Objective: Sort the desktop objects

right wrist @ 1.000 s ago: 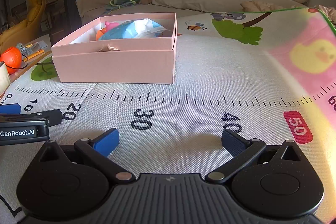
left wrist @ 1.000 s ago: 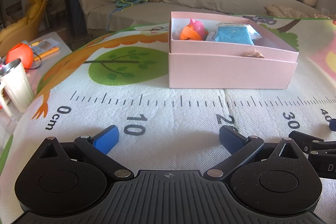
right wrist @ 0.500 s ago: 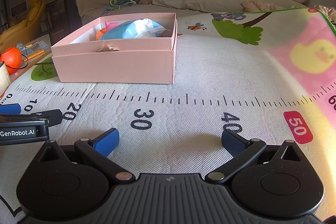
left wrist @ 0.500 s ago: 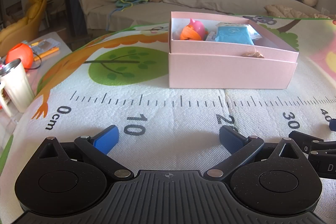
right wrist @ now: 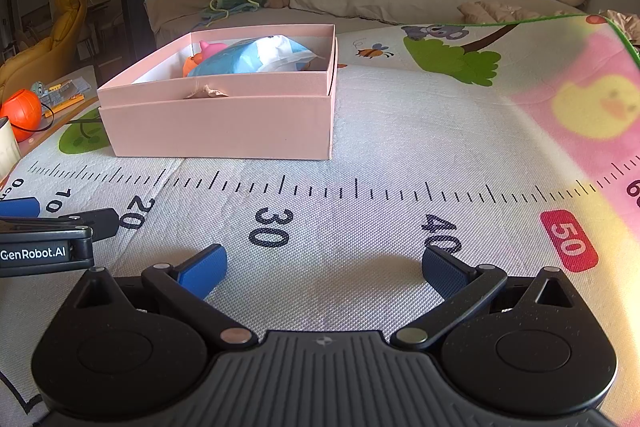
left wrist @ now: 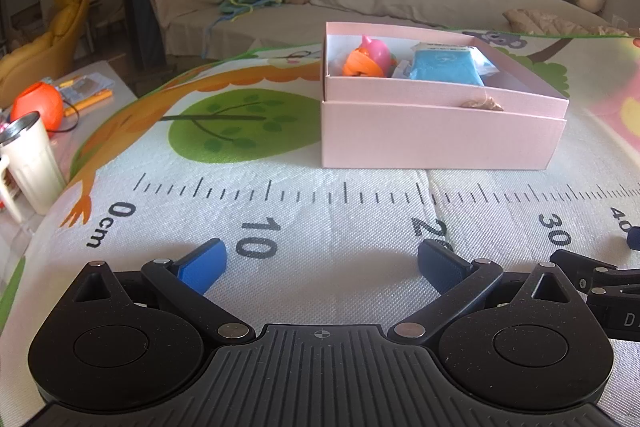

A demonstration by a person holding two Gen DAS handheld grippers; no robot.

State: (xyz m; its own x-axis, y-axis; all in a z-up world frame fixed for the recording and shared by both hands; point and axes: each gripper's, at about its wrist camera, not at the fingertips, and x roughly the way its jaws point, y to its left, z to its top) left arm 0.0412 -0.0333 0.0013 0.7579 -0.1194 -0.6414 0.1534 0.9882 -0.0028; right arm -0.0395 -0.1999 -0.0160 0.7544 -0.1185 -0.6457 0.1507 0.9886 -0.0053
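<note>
Left gripper: blue-padded tongs spread wide, holding nothing, resting low over the white woven play mat with a printed ruler. At 12 to 1 o'clock from it sits the pale pink cardboard box nested in its lid, on the mat, well apart from both tools. Inside, left to right: an orange-and-pink rounded plastic toy at the far-left corner, then a blue soft plastic-wrapped pack filling the middle; a small tan crumpled scrap lies on the near rim. Judgement: toy light, rigid, likely slick, so grip across its widest part; pack light and yielding, pinch mid-body; box walls thin, crushable, take by one wall edge. Right gripper: tongs equally wide, empty; box at its 11 o'clock. No loose objects visible on the mat.
</note>
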